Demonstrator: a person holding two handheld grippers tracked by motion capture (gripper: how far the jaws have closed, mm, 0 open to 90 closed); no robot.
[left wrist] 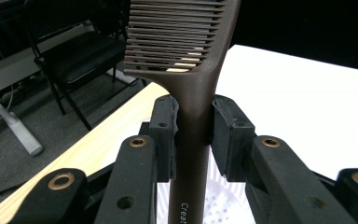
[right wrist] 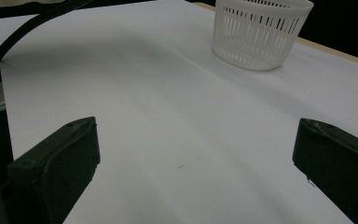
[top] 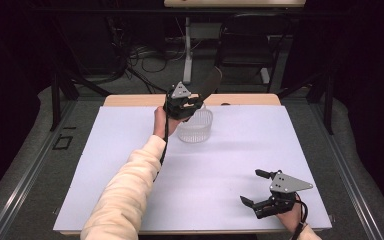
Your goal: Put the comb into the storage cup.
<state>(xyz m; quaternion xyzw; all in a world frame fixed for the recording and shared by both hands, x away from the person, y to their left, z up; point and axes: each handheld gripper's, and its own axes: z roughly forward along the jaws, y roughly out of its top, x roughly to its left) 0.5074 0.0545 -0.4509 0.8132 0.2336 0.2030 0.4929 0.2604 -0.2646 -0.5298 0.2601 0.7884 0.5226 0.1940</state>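
A dark brown comb [left wrist: 191,70] is clamped by its handle in my left gripper [left wrist: 193,130], teeth end pointing away. In the high view that left gripper [top: 190,102] hovers just above a white slotted basket [top: 196,127] at the back middle of the table, with the comb [top: 207,82] sticking out beyond the table's far edge. The basket [left wrist: 223,198] shows below the jaws. My right gripper [top: 254,187] rests low near the front right of the white sheet, jaws wide apart and empty. Its own view looks across the sheet to the basket [right wrist: 261,32].
A white sheet [top: 130,150] covers the wooden table [top: 130,100]. Behind the table stand a black folding chair [top: 245,45] and a desk leg with cables on the floor. A cable [right wrist: 37,23] and a cream sleeve [top: 125,195] cross the left side.
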